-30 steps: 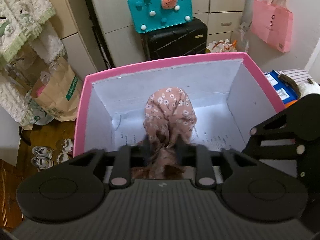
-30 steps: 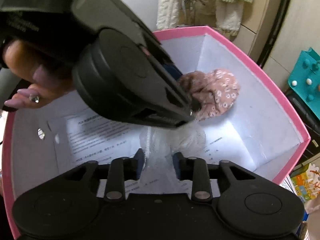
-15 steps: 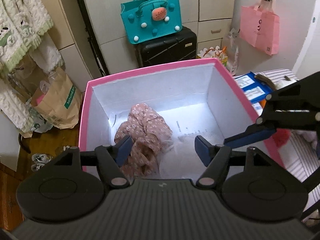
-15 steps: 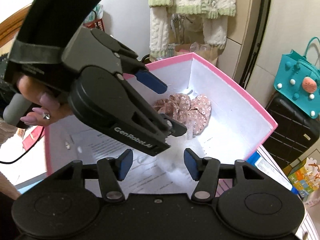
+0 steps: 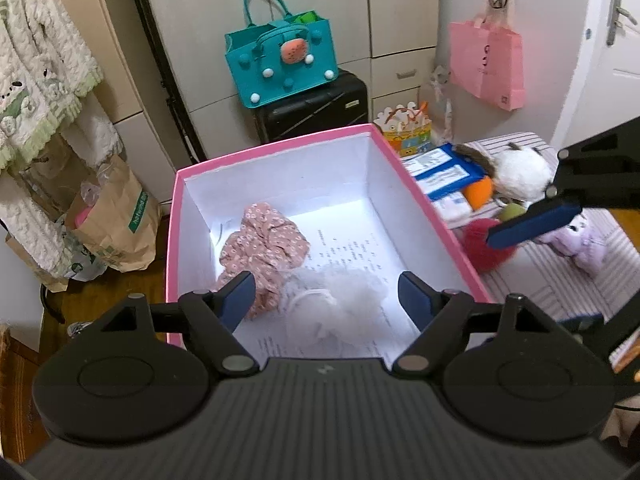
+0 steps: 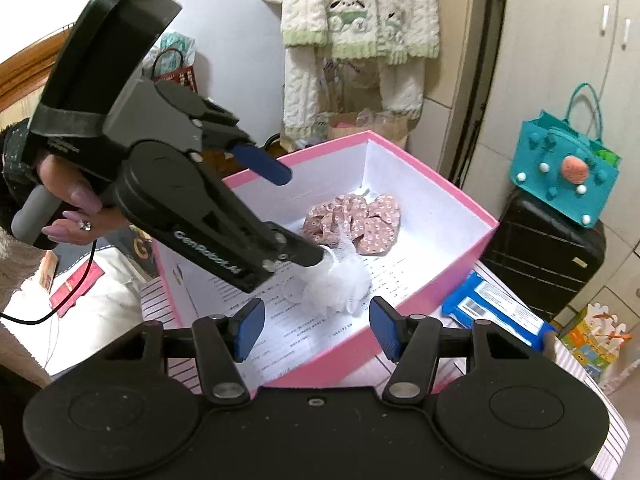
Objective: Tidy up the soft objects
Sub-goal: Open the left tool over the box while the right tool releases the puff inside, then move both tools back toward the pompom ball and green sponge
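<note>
A pink box (image 5: 416,190) with a white inside holds a pink floral scrunchie (image 5: 262,242) and a white mesh pouf (image 5: 340,296) lying side by side on printed paper. My left gripper (image 5: 326,298) is open and empty above the box's near end. My right gripper (image 6: 316,328) is open and empty, raised above the box's near rim (image 6: 440,276). In the right wrist view the left gripper (image 6: 296,216) hangs over the scrunchie (image 6: 352,224) and pouf (image 6: 340,280). One blue fingertip (image 5: 532,226) of the right gripper shows at right over the soft toys.
On a striped surface right of the box lie a red soft ball (image 5: 484,246), a white plush (image 5: 516,172), a purple plush (image 5: 576,236) and blue packs (image 5: 444,172). A teal bag (image 5: 282,64) sits on a black suitcase (image 5: 316,108) behind. Paper bags (image 5: 116,220) stand at left.
Both grippers have let go: the left released the floral scrunchie and the right the white pouf, both now lying in the box. Both have opened and pulled up and back.
</note>
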`<action>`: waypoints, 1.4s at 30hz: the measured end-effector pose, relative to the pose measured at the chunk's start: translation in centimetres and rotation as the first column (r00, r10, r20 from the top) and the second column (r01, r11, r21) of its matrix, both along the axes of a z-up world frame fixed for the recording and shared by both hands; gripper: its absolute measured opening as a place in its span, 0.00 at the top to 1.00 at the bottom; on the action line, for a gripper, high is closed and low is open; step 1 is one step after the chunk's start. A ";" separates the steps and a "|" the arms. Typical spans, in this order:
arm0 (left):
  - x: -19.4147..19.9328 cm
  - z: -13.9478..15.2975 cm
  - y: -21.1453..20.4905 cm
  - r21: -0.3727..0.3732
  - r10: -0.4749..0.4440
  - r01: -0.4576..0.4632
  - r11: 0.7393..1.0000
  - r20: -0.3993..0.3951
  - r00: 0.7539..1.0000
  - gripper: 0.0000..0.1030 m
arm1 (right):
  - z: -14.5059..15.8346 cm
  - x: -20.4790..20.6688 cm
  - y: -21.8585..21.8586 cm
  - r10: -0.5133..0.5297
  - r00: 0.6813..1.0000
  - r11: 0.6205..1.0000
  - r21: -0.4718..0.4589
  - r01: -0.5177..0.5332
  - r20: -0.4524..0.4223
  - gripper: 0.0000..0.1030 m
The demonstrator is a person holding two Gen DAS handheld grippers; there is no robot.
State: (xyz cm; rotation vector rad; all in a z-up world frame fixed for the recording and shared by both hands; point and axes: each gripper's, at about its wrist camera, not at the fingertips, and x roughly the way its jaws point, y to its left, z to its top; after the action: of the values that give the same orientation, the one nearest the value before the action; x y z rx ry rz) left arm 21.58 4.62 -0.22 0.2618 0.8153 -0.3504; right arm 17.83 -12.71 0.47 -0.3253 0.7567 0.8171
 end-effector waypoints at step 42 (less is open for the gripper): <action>-11.2 -0.5 -13.6 -0.131 -0.232 0.227 0.965 -0.020 0.973 0.19 | -4.6 -9.6 -18.4 -0.252 0.968 0.966 0.063 0.251 0.018 0.31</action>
State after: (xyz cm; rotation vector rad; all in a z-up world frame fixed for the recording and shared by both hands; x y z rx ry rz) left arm 10.43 -9.02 -0.74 0.2314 0.7956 -0.6248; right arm 8.27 -31.10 -4.14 -0.1805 0.7311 0.5932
